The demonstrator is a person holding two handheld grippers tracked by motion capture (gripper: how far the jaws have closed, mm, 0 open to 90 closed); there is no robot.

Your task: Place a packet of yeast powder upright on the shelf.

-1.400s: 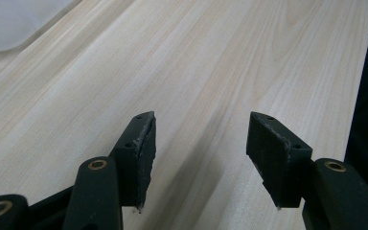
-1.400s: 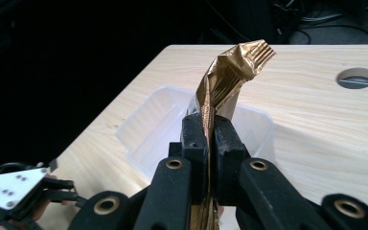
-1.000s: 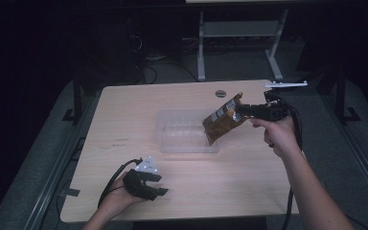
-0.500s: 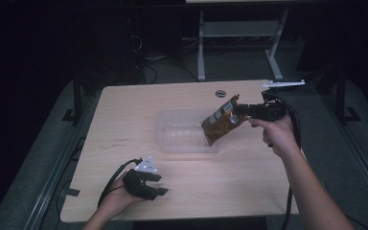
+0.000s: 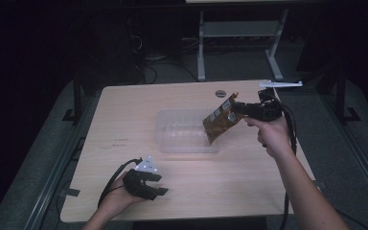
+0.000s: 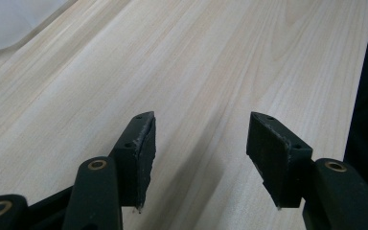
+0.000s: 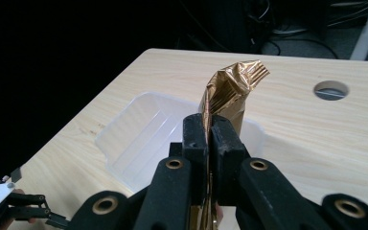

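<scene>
— Which step are you on?
— Nearest you, your left gripper rests on the desk, short of the clear plastic tub, jaws apart and empty. Your right gripper is clamped on the gold foil packet, held tilted over the tub's right end.
— And next?
— Probably lower the packet into the tub, then part the jaws.
</scene>
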